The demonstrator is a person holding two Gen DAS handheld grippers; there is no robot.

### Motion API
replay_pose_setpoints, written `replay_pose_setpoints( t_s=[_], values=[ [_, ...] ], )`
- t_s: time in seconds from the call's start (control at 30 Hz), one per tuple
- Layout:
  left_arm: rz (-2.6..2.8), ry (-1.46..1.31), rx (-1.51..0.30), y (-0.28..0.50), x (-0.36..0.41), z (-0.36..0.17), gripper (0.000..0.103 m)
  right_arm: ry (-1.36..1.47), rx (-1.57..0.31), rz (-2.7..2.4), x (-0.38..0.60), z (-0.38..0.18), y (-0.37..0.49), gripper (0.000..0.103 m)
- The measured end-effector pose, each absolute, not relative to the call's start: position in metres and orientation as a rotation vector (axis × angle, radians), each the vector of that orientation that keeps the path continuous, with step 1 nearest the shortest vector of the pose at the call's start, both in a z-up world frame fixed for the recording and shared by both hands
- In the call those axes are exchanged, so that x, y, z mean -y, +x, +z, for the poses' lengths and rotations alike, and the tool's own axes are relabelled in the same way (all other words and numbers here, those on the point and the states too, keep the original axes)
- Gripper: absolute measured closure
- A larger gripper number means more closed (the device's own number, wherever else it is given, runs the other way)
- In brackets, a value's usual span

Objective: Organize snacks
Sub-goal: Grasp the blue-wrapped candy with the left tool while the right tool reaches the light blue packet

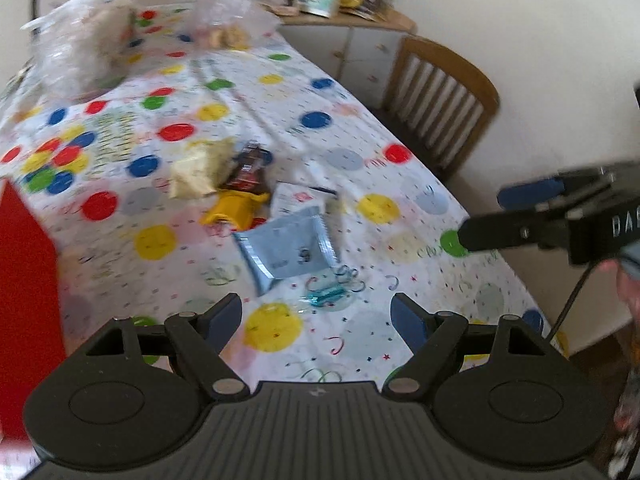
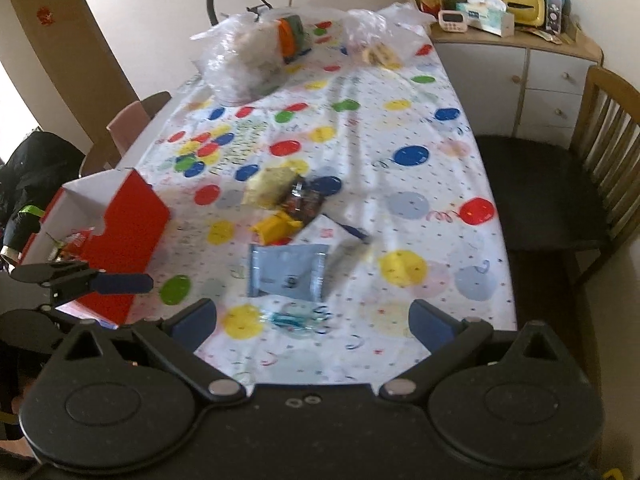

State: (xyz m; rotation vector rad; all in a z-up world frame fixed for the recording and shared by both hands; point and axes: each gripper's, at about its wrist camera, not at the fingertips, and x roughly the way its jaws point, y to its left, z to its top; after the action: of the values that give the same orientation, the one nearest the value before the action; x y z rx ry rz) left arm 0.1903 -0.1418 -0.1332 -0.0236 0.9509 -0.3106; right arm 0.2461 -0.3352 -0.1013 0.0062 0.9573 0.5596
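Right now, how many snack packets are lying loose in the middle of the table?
4 clear ones: a pale yellow packet, a dark brown packet beside it, a bright yellow packet just nearer, and a light blue packet nearest. More may be hidden underneath.

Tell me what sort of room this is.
Most likely a home dining room: a table under a party-dot tablecloth, a wooden slat-back chair beside it, and a cluttered sideboard against the wall.
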Motion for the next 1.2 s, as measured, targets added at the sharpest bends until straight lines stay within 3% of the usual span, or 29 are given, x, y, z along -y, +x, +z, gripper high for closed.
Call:
replay_pose_setpoints(
  t_s=[0.3, 0.4, 0.67, 1.03, 1.1, 1.2],
  values=[
    [-0.425, 0.147, -0.973, 0.215, 0.174, -0.161, 0.023, 0.022, -1.009, 0.555, 0.365, -0.124, 0.266, 0.001],
    [-0.458, 0.213, -0.966, 0.221, 0.182, -0.167, 0.038, 0.035, -1.02, 0.559, 0.369, -0.13, 0.269, 0.001],
    [-0.549, 0.356, -1.007, 0.24, 0.198, -0.188, 0.064, 0.085, -1.046, 0.554, 0.379, -0.146, 0.274, 0.002],
    [-0.581, 0.373, -1.065, 0.245, 0.203, -0.204, 0.074, 0.155, -1.075, 0.535, 0.39, -0.162, 0.271, 0.006],
    [-0.568, 0.365, -1.064, 0.241, 0.204, -0.204, 0.084, 0.162, -1.075, 0.529, 0.392, -0.163, 0.271, 0.006],
    [-0.536, 0.345, -1.063, 0.237, 0.207, -0.204, 0.09, 0.17, -1.077, 0.523, 0.394, -0.164, 0.272, 0.007]
  ],
)
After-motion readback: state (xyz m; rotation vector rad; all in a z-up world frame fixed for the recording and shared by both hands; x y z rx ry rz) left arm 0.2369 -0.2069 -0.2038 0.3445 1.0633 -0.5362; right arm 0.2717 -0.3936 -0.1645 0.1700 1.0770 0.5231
